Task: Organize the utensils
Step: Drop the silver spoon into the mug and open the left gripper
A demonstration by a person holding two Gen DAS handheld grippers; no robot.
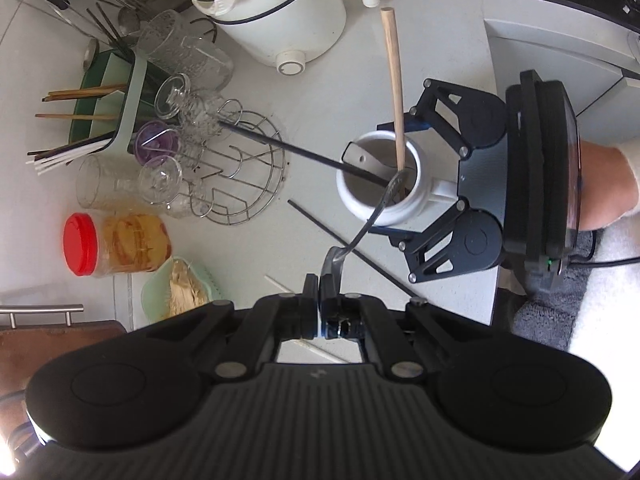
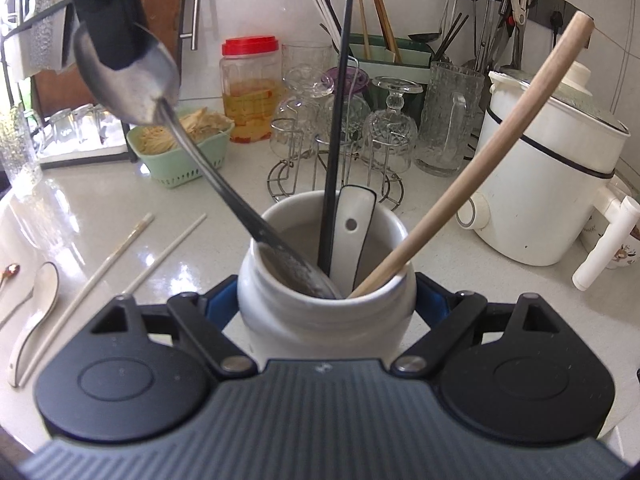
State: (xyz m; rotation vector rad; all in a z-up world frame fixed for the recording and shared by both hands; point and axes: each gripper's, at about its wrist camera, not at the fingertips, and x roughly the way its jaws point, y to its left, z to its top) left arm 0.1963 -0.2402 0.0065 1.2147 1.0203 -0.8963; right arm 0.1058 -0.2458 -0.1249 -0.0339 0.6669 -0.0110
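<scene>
A white ceramic utensil jar [image 2: 320, 312] stands on the counter, clasped on both sides by my right gripper [image 2: 326, 300]. It also shows in the left wrist view [image 1: 384, 208]. In it stand a black chopstick [image 2: 338, 120], a white ceramic spoon [image 2: 354, 232] and a wooden stick [image 2: 480, 156]. My left gripper [image 1: 320, 284] is shut on the bowl of a metal spoon [image 2: 128, 76], held above the jar; the spoon's handle end dips inside the jar's mouth [image 1: 394, 188]. On the counter lie two white chopsticks [image 2: 132, 264], a white spoon [image 2: 36, 312] and a black chopstick [image 1: 348, 248].
A white electric pot [image 2: 552, 184] stands at the right. Behind are a wire rack with upturned glasses [image 2: 340, 148], a red-lidded jar [image 2: 250, 88], a green basket [image 2: 184, 152], a green chopstick holder [image 2: 384, 56] and hanging tools [image 2: 500, 12]. A small copper spoon [image 2: 10, 272] lies at the left.
</scene>
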